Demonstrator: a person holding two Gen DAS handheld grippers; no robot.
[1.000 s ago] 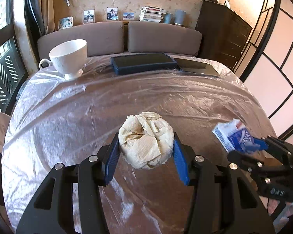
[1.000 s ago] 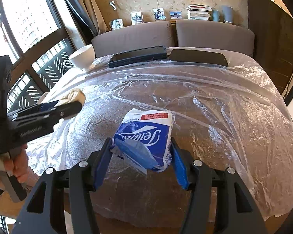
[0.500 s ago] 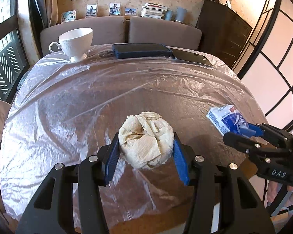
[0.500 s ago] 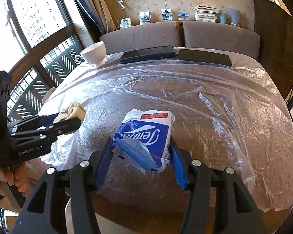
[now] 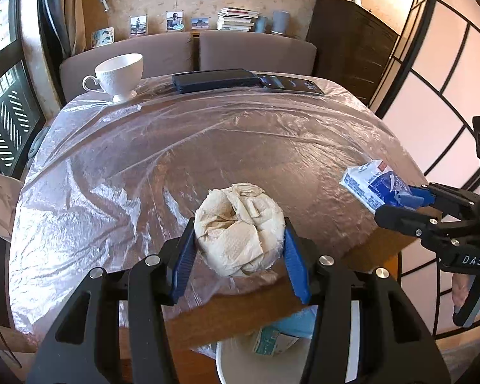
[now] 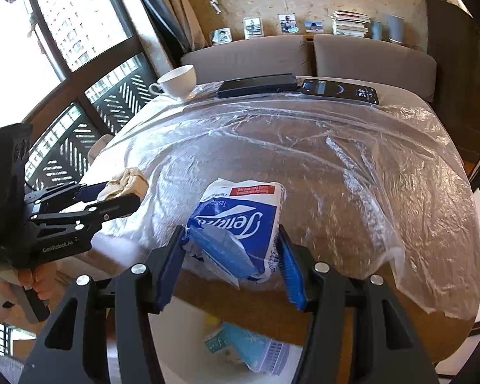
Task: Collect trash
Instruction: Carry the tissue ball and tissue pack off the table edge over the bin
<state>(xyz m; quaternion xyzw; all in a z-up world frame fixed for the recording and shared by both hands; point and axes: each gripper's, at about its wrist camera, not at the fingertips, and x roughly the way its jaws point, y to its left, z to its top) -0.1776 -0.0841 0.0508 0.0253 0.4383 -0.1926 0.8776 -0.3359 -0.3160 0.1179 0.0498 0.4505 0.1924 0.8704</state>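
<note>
Beige paper wad (image 5: 240, 227), blue-white tissue packet (image 6: 240, 220)

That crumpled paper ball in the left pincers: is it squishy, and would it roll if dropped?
The crumpled paper ball looks soft and probably light: the left gripper pinches it, and its folds look loose. Its lumpy, roundish shape might roll a little, then likely settle on a flat fold.
</note>
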